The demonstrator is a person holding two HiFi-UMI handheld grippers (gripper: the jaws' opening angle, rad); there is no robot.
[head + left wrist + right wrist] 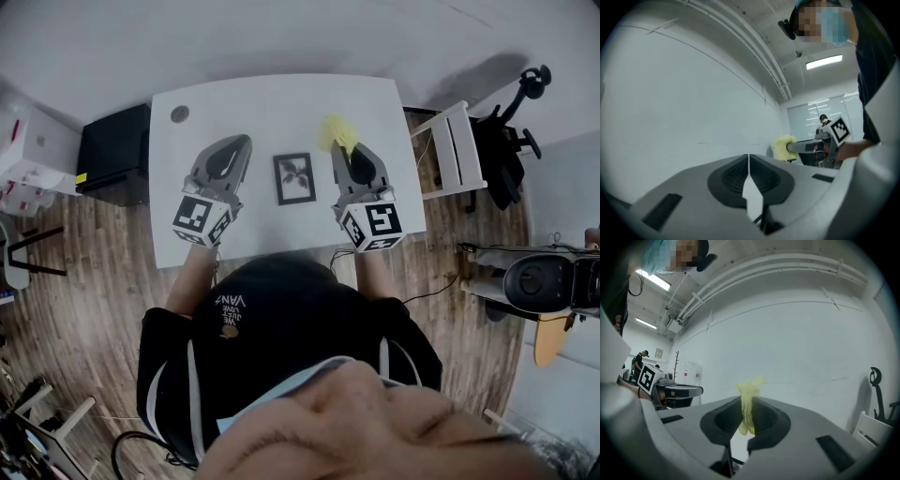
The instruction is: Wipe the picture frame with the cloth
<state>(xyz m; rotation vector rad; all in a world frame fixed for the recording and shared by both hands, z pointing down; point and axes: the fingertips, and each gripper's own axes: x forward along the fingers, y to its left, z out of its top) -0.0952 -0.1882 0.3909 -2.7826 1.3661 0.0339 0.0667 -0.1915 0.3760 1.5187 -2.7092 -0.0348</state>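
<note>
A small black picture frame [294, 178] with a leaf print lies flat in the middle of the white table [272, 108]. My right gripper [343, 147] is held just right of the frame, raised and shut on a yellow cloth [336, 133] that sticks out beyond its tips. That cloth [748, 406] is pinched between the jaws in the right gripper view. My left gripper [242, 142] hovers left of the frame, shut with nothing in it; its jaws [748, 161] meet. From the left gripper view I see the yellow cloth [783, 145] across the way.
A black cabinet [114, 155] stands at the table's left end. A white chair [457, 150] and a black office chair [506, 141] are at the right. A round grommet [179, 113] sits in the table's back left corner. The floor is wood.
</note>
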